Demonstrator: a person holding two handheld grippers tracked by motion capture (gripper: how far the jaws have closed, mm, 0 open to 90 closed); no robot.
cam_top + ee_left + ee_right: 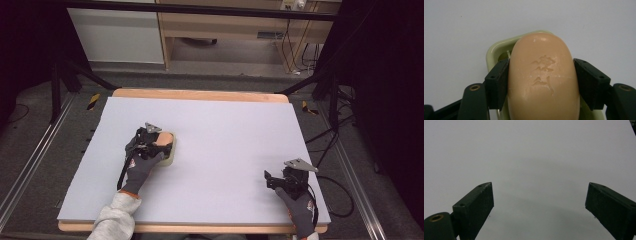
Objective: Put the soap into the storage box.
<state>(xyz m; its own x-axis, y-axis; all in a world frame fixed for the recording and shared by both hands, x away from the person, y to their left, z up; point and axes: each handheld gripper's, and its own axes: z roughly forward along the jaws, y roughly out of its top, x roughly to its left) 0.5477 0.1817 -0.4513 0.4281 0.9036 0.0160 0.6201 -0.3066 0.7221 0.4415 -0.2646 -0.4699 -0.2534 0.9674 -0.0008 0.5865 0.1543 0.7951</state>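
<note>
Pale lavender-grey matting covers our wooden table, with dark floor around it and light wood furniture beyond the far edge.

On the left half of the mat we see a pale green soap dish. A peach-coloured bar of soap lies in it, its long axis running away from the left gripper's camera, with a stamped mark on its top face. The bar takes up most of the dish, so just the green rim shows around its far end and left side.

Our left gripper is at the dish, gloved hand behind it. In the left gripper view its two black jaws sit either side of the bar, one against each long flank, clamped on the soap at about mid-length. We cannot tell whether the bar is raised off the dish.

Our right gripper rests near the front right corner of the mat, well apart from the dish. Its jaws stand wide apart with bare mat between them, holding nothing.
</note>
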